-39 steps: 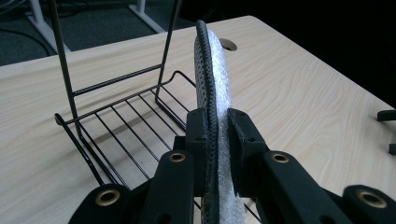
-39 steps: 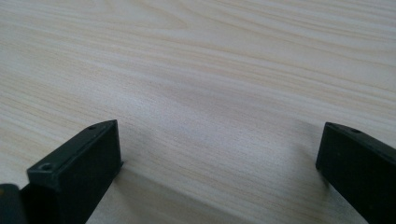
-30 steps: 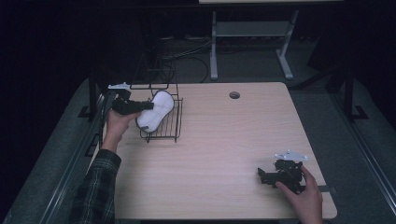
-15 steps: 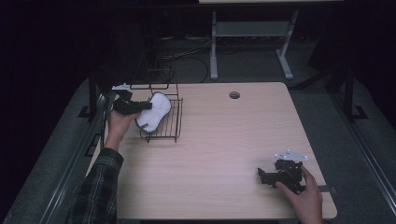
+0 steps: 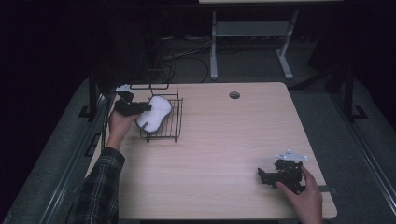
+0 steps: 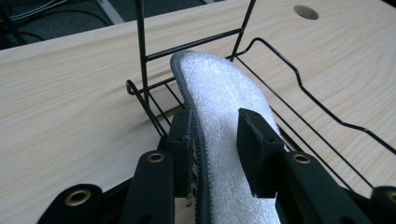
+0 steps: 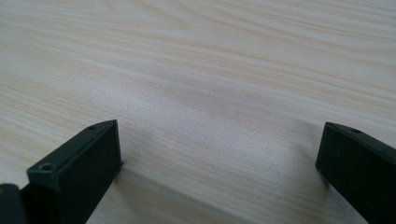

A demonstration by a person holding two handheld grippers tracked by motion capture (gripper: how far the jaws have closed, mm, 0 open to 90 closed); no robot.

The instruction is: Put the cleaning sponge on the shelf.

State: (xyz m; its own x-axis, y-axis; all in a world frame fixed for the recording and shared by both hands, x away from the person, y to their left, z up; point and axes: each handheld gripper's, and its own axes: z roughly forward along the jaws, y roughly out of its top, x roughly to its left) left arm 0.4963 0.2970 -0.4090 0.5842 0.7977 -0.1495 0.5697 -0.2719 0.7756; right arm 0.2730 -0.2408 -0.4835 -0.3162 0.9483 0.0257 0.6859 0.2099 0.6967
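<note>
A white fluffy pad with a grey edge (image 5: 158, 111) stands on its edge in a black wire rack (image 5: 169, 133) at the table's far left. My left gripper (image 5: 143, 107) reaches in from the rack's left side and is shut on the pad. In the left gripper view the pad (image 6: 219, 84) runs between the two jaws of that gripper (image 6: 217, 123), and the rack's wires (image 6: 299, 79) curve around it. My right gripper (image 5: 261, 176) rests open near the table's front right corner. In the right gripper view it (image 7: 219, 140) has nothing but bare wood between its jaws.
The light wood table (image 5: 224, 140) has a round cable hole (image 5: 234, 95) at the back centre. A tall wire frame (image 5: 152, 70) rises from the rack's back. Behind the table are a grey stand (image 5: 247, 32) and cables on the floor.
The left gripper and the pad have drifted very slightly to the left at the rack. The right gripper has stayed put.
</note>
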